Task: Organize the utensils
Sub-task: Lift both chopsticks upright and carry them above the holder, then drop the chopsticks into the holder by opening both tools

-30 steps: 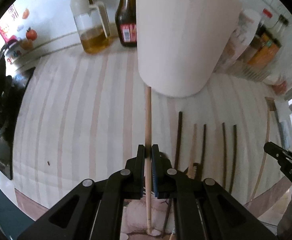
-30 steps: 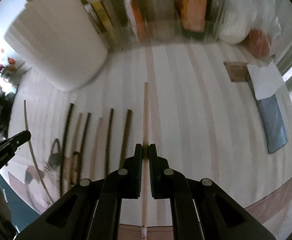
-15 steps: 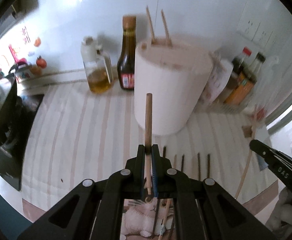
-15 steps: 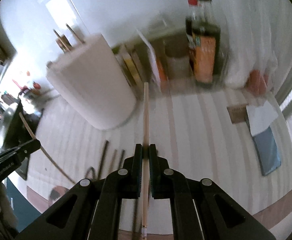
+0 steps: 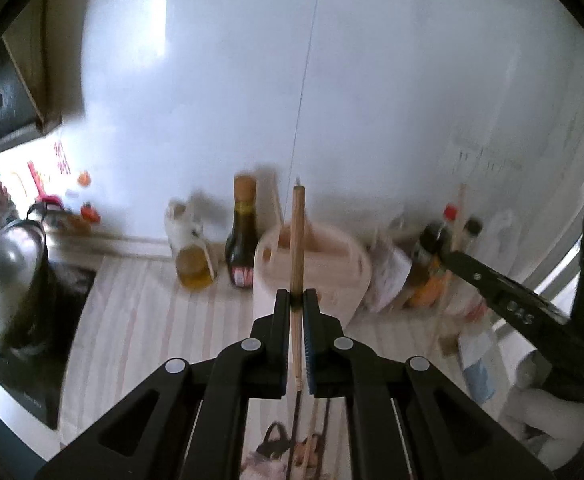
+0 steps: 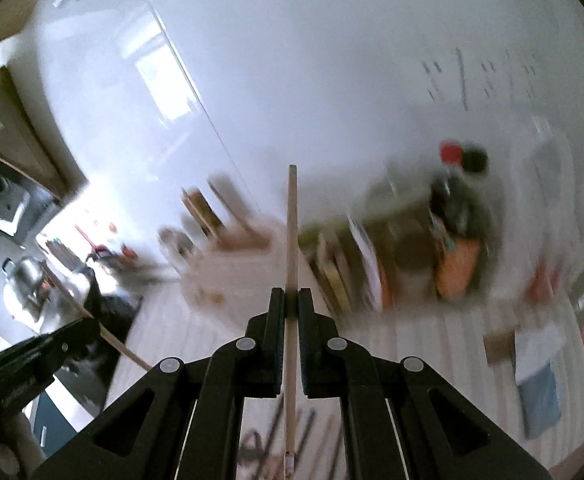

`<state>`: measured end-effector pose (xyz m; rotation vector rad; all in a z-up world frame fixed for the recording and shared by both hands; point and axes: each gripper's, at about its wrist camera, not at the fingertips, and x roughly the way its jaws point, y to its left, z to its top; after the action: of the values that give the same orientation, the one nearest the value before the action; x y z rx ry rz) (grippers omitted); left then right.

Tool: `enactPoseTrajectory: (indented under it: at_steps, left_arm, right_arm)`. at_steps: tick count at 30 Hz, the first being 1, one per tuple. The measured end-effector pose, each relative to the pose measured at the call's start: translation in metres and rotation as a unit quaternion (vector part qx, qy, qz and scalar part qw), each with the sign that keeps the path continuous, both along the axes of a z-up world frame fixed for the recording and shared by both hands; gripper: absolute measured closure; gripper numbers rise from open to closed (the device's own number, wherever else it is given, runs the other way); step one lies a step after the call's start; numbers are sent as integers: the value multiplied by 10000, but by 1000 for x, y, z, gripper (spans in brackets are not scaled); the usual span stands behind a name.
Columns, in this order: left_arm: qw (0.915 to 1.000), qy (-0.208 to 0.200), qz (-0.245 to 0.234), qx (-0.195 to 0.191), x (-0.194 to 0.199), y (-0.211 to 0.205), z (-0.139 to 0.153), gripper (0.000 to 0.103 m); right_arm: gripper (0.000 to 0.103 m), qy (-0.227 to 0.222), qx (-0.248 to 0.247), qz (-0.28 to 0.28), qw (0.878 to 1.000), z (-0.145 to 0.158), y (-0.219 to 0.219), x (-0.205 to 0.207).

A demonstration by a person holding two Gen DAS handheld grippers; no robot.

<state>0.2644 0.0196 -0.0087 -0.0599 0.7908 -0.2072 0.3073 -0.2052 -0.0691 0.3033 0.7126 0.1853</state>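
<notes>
Chopsticks are being carried upright — left gripper (image 5: 297, 303) is clamping one wooden chopstick (image 5: 297, 240), right gripper (image 6: 291, 300) another (image 6: 291, 232) — tips raised for dropping into the pale holder (image 5: 332, 264) by the wall, where others are standing

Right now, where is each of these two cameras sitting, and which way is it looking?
Left wrist view: rides on the left claw, looking along its black fingers at the holder, bottles and wall; the right claw shows at the side.
Right wrist view: rides on the right claw, facing the blurred counter and wall; the left claw shows at its lower left.
Both views share the pale holder, the striped counter and a chopstick clamped in each claw.
</notes>
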Motion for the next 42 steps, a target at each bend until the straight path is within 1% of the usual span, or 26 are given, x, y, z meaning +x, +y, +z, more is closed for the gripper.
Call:
enactPoseTrajectory:
  at_steps: [5, 9, 11, 15, 17, 22, 23, 26, 32, 34, 37, 38, 39, 40, 41, 42]
  left_arm:
    - [9991, -406, 39, -116, 21, -2, 44, 99]
    - [9980, -616, 100, -128, 48, -6, 65, 99]
    - [9977, -655, 117, -105, 64, -9, 68, 99]
    - [9983, -559, 132, -43, 103, -18, 59, 99]
    - [9988, -472, 150, 8, 121, -20, 49, 99]
    - [9997, -201, 135, 104, 150, -22, 21, 99]
    - [9998, -147, 144, 78, 155, -22, 15, 99]
    - [9997, 55, 119, 213, 171, -23, -4, 99]
    - [9990, 337, 40, 296, 185, -24, -27, 99]
    - [9990, 394, 28, 218, 184, -25, -26, 96]
    - [9987, 477, 141, 124, 179, -20, -22, 94]
    - [9987, 466, 166, 142, 179, -20, -19, 89]
    - [9988, 422, 204, 170, 176, -19, -16, 76]
    - [9988, 386, 230, 189, 174, -18, -13, 66]
    - [9988, 349, 291, 194, 171, -15, -10, 42]
    - [9988, 250, 383, 197, 165, -11, -7, 26]
  right_arm:
    - [97, -550, 12, 34, 9985, 43, 9, 31]
    - [97, -896, 78, -8, 9959, 69, 14, 57]
    - [97, -1008, 110, -30, 9948, 76, 17, 71]
    - [97, -1177, 109, -85, 9929, 75, 22, 101]
    - [97, -1198, 99, -112, 9927, 68, 25, 114]
    - [97, -1209, 103, -190, 9924, 42, 28, 145]
    - [97, -1215, 120, -218, 9923, 36, 27, 149]
    - [97, -1247, 134, -279, 9917, 23, 27, 159]
    - [97, -1260, 24, -159, 9919, 4, 35, 165]
    - [96, -1249, -5, -68, 9921, 3, 38, 163]
    - [96, -1055, 29, 103, 9944, 0, 39, 164]
    - [96, -992, 30, 146, 9950, 1, 39, 163]
    - [95, -956, 18, 145, 9953, 3, 39, 161]
    - [90, -917, 10, 147, 9957, 4, 35, 158]
    - [81, -875, 6, 138, 9961, 6, 33, 155]
    - [78, -866, 22, 118, 9962, 8, 30, 150]
